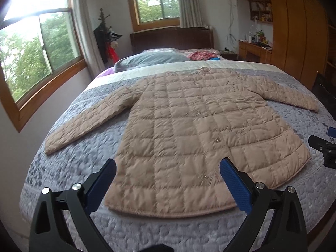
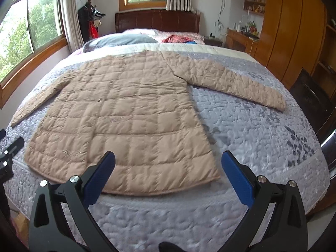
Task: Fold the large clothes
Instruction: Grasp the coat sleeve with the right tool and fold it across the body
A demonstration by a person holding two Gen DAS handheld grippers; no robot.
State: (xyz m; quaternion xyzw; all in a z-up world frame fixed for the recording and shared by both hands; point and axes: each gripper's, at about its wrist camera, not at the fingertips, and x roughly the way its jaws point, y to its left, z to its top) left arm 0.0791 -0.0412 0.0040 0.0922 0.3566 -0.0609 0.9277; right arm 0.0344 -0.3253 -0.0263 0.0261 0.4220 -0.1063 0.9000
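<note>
A long beige quilted coat (image 1: 184, 130) (image 2: 126, 113) lies flat on the bed, collar toward the headboard, hem toward me, both sleeves spread out to the sides. My left gripper (image 1: 168, 166) hovers open above the hem's left half, nothing between its blue pads. My right gripper (image 2: 168, 157) is open over the hem's right corner, also holding nothing. The right gripper's body (image 1: 323, 149) shows at the right edge of the left wrist view, and the left gripper's body (image 2: 8, 151) shows at the left edge of the right wrist view.
The coat rests on a grey-blue quilted bedspread (image 1: 69, 168) (image 2: 262, 130). Pillows (image 1: 151, 59) and loose red clothes (image 1: 201, 55) lie near the dark headboard (image 2: 157, 20). Windows line the left wall; a wooden wardrobe (image 2: 294, 31) and desk stand right. A dark chair (image 2: 310, 96) is by the bed's right side.
</note>
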